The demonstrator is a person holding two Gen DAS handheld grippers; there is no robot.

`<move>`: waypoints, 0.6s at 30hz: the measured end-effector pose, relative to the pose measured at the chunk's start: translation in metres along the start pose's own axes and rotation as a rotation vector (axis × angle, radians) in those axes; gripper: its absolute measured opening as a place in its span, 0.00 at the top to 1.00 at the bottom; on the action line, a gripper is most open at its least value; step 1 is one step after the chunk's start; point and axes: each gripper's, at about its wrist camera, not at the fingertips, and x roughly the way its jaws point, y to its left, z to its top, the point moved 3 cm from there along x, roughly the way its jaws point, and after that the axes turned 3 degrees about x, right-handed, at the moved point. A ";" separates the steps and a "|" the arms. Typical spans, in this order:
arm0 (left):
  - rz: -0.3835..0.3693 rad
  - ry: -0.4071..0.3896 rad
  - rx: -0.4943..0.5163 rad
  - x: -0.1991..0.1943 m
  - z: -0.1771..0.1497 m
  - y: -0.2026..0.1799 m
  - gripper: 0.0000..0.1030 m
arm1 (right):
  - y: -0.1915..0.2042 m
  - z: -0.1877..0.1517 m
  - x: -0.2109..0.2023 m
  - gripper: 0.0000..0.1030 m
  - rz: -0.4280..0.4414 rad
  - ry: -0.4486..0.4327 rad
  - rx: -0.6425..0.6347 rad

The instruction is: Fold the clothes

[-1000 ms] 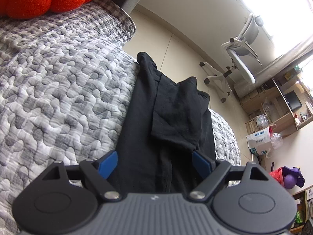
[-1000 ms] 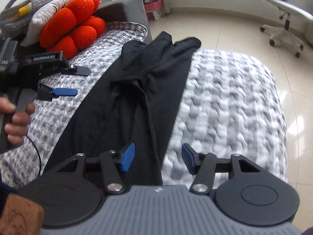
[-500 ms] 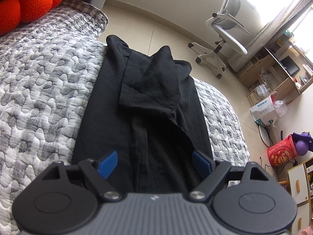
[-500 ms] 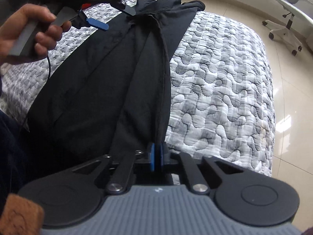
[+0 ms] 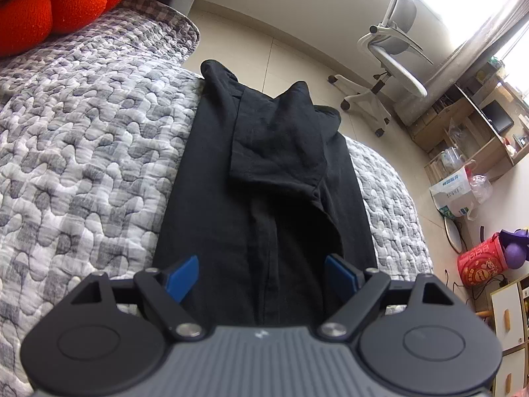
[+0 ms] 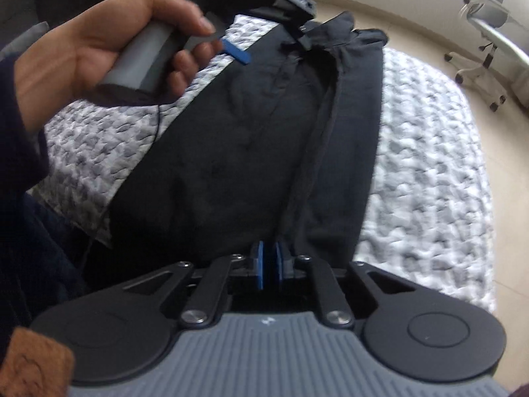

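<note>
On the grey quilt (image 5: pixel 82 152), black clothes (image 5: pixel 264 182) lie lengthwise; left tool (image 5: pixel 261 273) wide, right tool (image 6: pixel 269 264) opening.

The black garment (image 5: pixel 264 178) lies stretched out lengthwise on the quilted bed (image 5: pixel 82 165), running straight ahead from the fingers of both grippers toward the bed's far edge. It is narrow, its sides already folded inward, with a long seam down the middle. At the far end 1 sleeve is folded back over the body, and 2 dark points stick up. Its near end lies below and between the left fingers (image 5: pixel 183 274).
</note>
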 end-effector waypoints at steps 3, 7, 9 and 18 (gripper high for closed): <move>-0.004 0.005 0.012 -0.001 -0.001 0.002 0.18 | 0.014 -0.012 -0.002 0.87 0.009 0.004 -0.021; -0.019 0.015 0.025 -0.003 -0.004 0.000 0.18 | -0.007 -0.022 -0.021 0.86 -0.099 -0.064 -0.009; -0.024 0.015 0.034 -0.003 -0.004 -0.003 0.18 | -0.019 -0.029 -0.031 0.72 -0.153 -0.102 -0.026; -0.007 0.021 0.059 0.000 -0.008 -0.009 0.18 | -0.015 -0.058 -0.015 0.99 -0.132 -0.040 -0.114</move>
